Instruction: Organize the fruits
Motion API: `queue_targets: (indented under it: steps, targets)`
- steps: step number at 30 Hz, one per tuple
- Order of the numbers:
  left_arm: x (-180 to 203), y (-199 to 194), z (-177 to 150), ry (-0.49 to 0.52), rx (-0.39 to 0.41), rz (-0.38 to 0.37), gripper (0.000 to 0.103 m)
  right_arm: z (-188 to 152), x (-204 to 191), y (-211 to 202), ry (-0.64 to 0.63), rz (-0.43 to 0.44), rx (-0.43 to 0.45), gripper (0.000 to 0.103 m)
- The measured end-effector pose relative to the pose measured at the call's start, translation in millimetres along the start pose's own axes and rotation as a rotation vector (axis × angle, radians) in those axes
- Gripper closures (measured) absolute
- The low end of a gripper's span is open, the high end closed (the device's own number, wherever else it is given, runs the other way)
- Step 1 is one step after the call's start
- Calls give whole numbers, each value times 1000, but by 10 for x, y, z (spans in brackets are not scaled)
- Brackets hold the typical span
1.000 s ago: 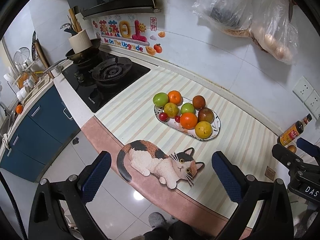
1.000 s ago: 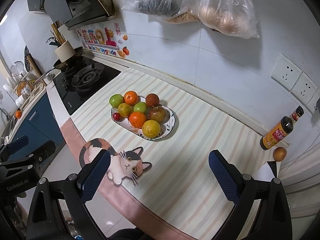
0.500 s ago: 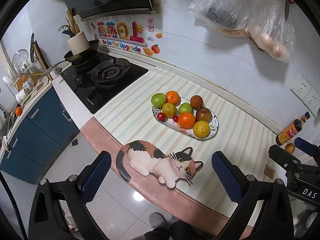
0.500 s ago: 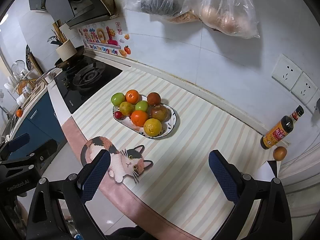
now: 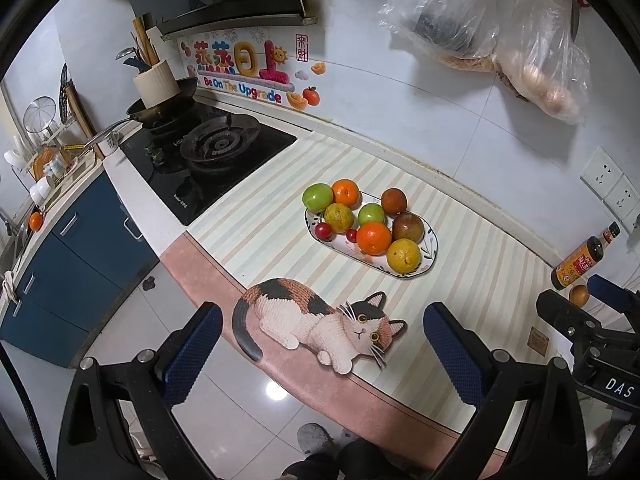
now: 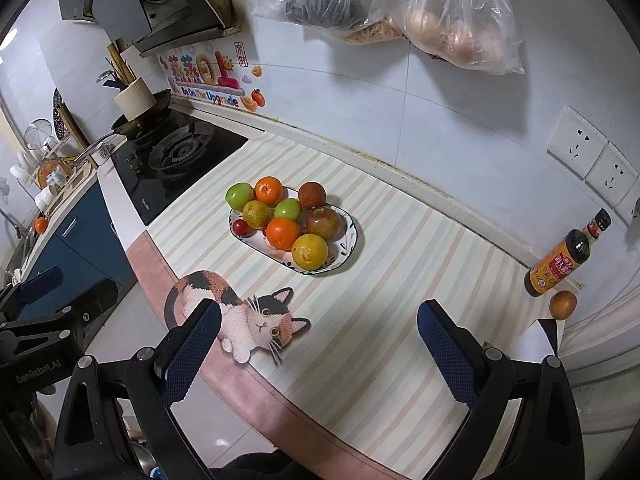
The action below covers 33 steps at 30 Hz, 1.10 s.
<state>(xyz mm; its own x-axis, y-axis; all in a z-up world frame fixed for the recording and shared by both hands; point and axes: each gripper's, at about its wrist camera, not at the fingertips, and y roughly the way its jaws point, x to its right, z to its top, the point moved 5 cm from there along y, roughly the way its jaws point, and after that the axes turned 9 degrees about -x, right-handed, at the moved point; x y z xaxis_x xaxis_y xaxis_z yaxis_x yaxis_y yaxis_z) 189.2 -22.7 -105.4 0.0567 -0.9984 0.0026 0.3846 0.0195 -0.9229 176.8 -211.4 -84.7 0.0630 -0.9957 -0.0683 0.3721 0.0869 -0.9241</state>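
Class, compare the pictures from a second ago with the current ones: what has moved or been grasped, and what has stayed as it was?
Only the viewpoints drifted slightly; both grippers moved a little. Nothing was taken hold of or let go. The left gripper and right gripper stay open and empty above the counter edge. The fruits remain piled on the plate, and the lone fruit still sits beside the sauce bottle.

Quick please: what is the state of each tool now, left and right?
Left tool: open, holding nothing.
Right tool: open, holding nothing.
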Motion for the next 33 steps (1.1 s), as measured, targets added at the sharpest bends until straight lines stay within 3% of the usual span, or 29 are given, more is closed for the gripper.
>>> queue_targets:
  steps: [33]
  targets:
    - [0,-39,-37,2,5,-11,0,-50,-29,-61,-3,7,4,2]
